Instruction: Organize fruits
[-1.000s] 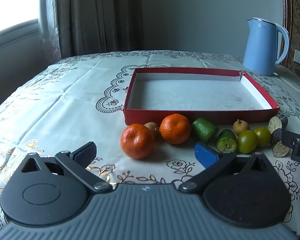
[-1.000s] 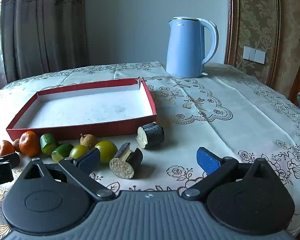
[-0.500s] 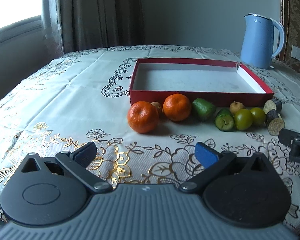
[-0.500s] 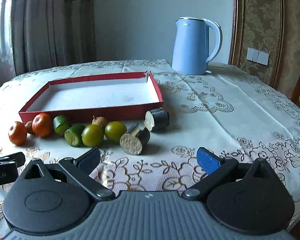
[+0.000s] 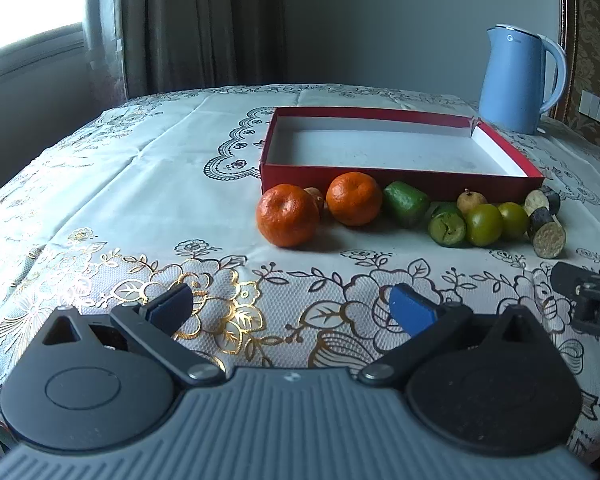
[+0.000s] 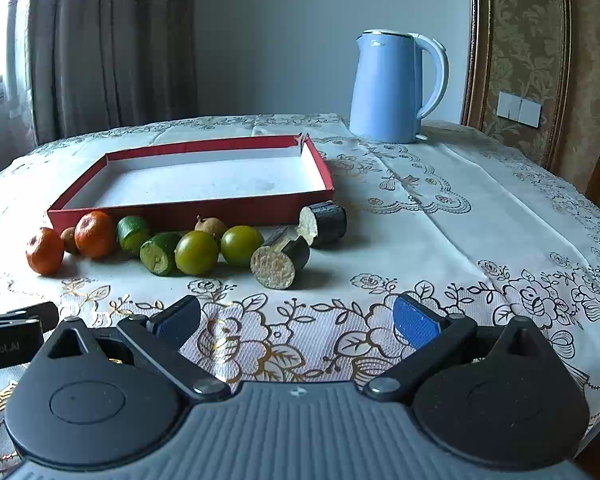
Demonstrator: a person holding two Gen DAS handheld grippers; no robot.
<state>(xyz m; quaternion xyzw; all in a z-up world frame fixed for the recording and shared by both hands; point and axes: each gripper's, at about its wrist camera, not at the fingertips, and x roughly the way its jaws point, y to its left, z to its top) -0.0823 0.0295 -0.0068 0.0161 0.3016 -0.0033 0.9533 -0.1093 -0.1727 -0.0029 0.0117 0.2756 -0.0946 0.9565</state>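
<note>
Both hand-held grippers, left [image 5: 290, 306] and right [image 6: 298, 318], gape wide with nothing in them, hovering over the tabletop [image 5: 140, 184]. Fruit's lined up along the front of the empty red tray [image 5: 396, 120]. Nearest mandarin [image 5: 287, 216] looks light and squishy, so I'd pinch gently across the middle.

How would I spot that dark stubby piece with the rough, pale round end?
Start at the red tray on the tablecloth; a row of fruit lies along its near wall. At the row's end nearest the blue kettle lie two dark cut cylinders. Yours is the near cylinder, its coarse tan cut face turned toward the camera, beside a round green fruit.
</note>
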